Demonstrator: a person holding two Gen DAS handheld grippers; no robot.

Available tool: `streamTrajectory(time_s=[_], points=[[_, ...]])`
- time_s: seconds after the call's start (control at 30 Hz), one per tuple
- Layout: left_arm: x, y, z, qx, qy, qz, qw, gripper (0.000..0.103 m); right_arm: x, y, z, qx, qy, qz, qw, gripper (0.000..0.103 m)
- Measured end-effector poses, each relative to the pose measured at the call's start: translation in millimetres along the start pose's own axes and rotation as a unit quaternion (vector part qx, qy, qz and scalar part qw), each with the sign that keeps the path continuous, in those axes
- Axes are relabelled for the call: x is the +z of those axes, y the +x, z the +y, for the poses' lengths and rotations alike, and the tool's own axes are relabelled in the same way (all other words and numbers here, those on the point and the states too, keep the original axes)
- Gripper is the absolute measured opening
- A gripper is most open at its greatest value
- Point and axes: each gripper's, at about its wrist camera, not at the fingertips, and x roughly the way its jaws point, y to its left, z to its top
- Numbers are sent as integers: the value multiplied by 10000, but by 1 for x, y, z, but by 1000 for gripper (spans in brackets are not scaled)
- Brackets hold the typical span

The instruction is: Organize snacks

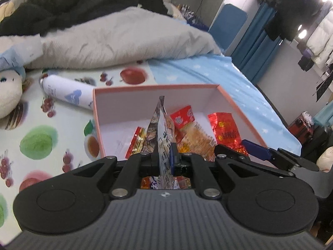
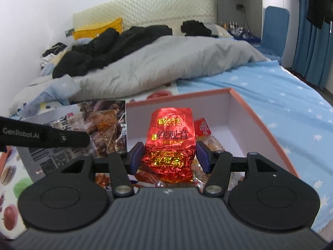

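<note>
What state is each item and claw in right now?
Left claw: shut on the flat snack pouch, held edge-up over the box.
Right claw: shut on the red foil packet.
Pink box: open, lidless, snacks inside.
Cracker pack: lying in the box.
White can: lying on its side.

The left gripper, filling the lower part of the left wrist view, has a grey ribbed housing with a small pale mark at its top centre. Two round black discs sit at lower left and lower right, each with a raised circle. Matte black linkage bars fan out from silver pivot pins toward dark blue finger pads.

The right gripper in the right wrist view shares this build: ribbed grey body, black discs, silver pins, blue pads. At the left edge of that view a black finger bar carries white "GenRobot.AI" lettering and a small screw.
</note>
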Motion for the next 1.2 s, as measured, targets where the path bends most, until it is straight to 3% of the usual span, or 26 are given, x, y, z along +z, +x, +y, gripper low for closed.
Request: streamTrajectory(time_s=[0.3, 0.37, 0.43, 0.47, 0.57, 0.97, 1.2], points=[[-3, 6, 9, 1, -71, 85, 9999, 11, -5, 6, -6, -12, 116, 138, 9998, 59], [-3, 5, 12, -14, -141, 111, 9998, 20, -5, 5, -6, -15, 98, 153, 9998, 59], [-1, 0, 16, 22, -225, 82, 9997, 62, -5, 6, -6, -39, 113, 179, 9998, 61], [-1, -4, 17, 48, -233, -6, 9997, 65, -4, 5, -6, -33, 135, 186, 9997, 69], [3, -19, 15, 48, -128, -212, 9997, 65, -1, 1, -4, -43, 132, 118, 9998, 81], [18, -109, 1, -13, 204, -895, 9958, 65, 36, -74, 19, 63, 15, -761, 9971, 81], [10, -153, -4, -71, 259, -1231, 9920, 65, 39, -115, 31, 112, 16, -1102, 9938, 81]])
